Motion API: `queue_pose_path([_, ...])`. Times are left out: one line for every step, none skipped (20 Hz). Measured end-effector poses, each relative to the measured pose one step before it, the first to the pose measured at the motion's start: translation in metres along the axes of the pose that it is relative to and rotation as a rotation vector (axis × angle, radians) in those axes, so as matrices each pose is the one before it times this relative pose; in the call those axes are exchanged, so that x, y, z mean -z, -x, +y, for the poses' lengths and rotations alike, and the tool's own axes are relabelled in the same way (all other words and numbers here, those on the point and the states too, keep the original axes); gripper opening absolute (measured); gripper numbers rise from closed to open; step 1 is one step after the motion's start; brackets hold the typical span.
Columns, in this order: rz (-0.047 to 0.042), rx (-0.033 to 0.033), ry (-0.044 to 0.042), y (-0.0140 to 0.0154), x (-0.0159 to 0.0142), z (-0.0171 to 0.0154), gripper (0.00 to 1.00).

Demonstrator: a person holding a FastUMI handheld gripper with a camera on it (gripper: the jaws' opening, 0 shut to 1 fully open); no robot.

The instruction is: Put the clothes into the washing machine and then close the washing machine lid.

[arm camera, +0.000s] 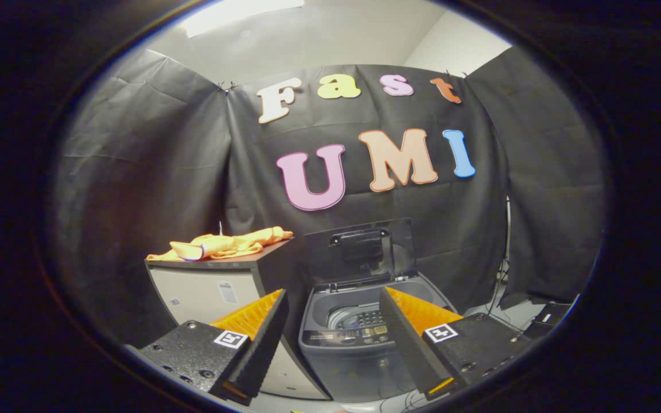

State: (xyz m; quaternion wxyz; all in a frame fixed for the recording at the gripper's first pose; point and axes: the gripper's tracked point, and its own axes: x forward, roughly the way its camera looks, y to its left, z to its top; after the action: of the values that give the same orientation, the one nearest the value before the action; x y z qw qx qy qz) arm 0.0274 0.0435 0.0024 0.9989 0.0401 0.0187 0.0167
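Hovering with its fingers spread wide and empty, the gripper [333,338] faced the washing machine [359,350], lid [359,249] up, while the orange clothes [224,245] lay far left on the cabinet [210,289], stretched left-to-right

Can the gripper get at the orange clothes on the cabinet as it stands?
Probably yes. The gripper is open and holds nothing, and the orange clothes lie exposed atop the cabinet, beyond the fingers beside the washing machine. Nothing covers them; it must move closer.
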Motion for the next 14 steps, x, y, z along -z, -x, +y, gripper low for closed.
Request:
queue_pose_path([0.00278, -0.00885, -0.00350, -0.00493, -0.00217, 0.00714, 0.96])
queue_pose_path([-0.00141, -0.00734, 0.00180, -0.00534, -0.00372, 0.00757, 0.96])
queue_pose_path([-0.00327, -0.00095, 0.00810, -0.00629, -0.00447, 0.00645, 0.96])
queue_pose_path([0.00461, 0.01108, 0.01471, -0.00794, -0.00462, 0.00492, 0.96])
queue_pose_path([-0.00208, 0.00880, 0.01180, -0.00729, -0.00499, 0.00582, 0.96])
queue_pose_path([0.00026, -0.00348, 0.00408, -0.00969, -0.00676, 0.01024, 0.96])
queue_pose_path([0.00493, -0.01173, -0.00591, -0.00951, -0.00506, 0.01285, 0.96])
queue_pose_path([0.00891, -0.02834, -0.01433, -0.00902, -0.00575, 0.01641, 0.96])
queue_pose_path([-0.00088, -0.03934, -0.01092, -0.01184, -0.00762, 0.01948, 0.96])
queue_pose_path([0.00138, -0.03115, -0.00075, -0.01317, -0.00866, 0.01805, 0.96])
queue_pose_path([-0.00179, -0.02105, 0.01721, -0.01461, -0.00685, 0.01454, 0.96])
queue_pose_path([0.02075, -0.01065, 0.00966, -0.01491, -0.00486, 0.01290, 0.96])
queue_pose_path([0.01336, -0.01190, 0.00477, -0.01340, -0.00376, 0.01539, 0.96])
queue_pose_path([0.01264, -0.02481, 0.00360, -0.01675, -0.00693, 0.01752, 0.96])
